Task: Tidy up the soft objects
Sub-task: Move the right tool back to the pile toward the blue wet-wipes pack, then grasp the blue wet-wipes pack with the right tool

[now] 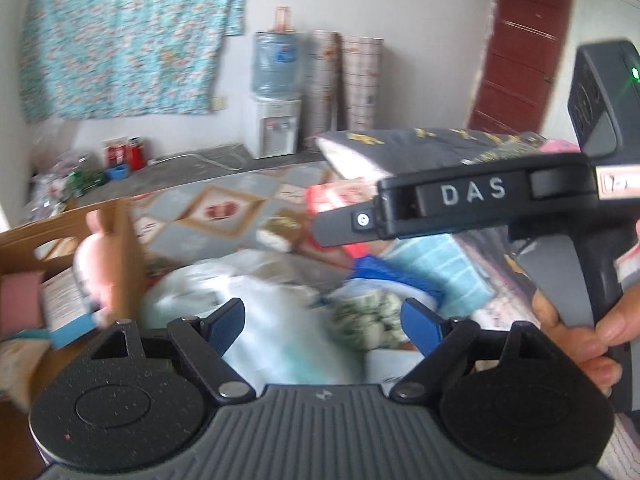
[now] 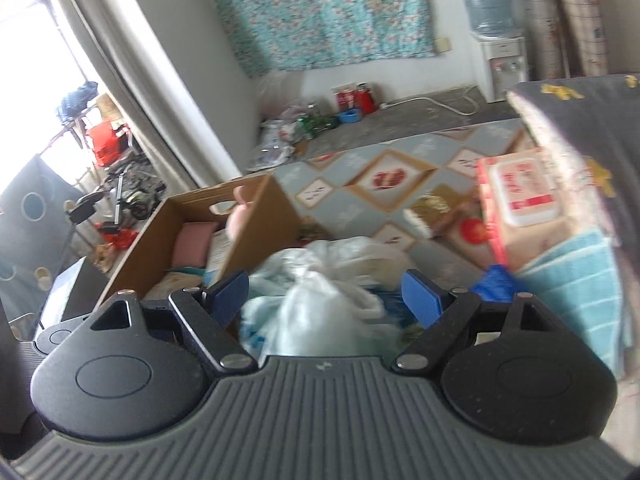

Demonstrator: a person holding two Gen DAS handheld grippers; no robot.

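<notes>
My left gripper (image 1: 324,312) is open, and its blue pads touch nothing. It hovers over a blurred white plastic bag (image 1: 264,320) and a green-and-white patterned bundle (image 1: 368,316). My right gripper (image 2: 326,284) is open too, above the same white bag (image 2: 320,300). A cardboard box (image 2: 256,216) on the left holds a pink plush (image 1: 100,264), a pink pad (image 2: 192,244) and a booklet (image 1: 60,300). To the right lie a light blue cloth (image 2: 576,284), a wet-wipes pack (image 2: 524,208) and a folded grey blanket (image 2: 600,120).
In the left wrist view a hand (image 1: 592,344) holds the other tool's black housing (image 1: 480,196) at the right. A patterned mat (image 2: 384,176) covers the floor. A water dispenser (image 1: 276,120), rolled mats (image 1: 344,80) and floor clutter (image 2: 280,136) stand by the far wall.
</notes>
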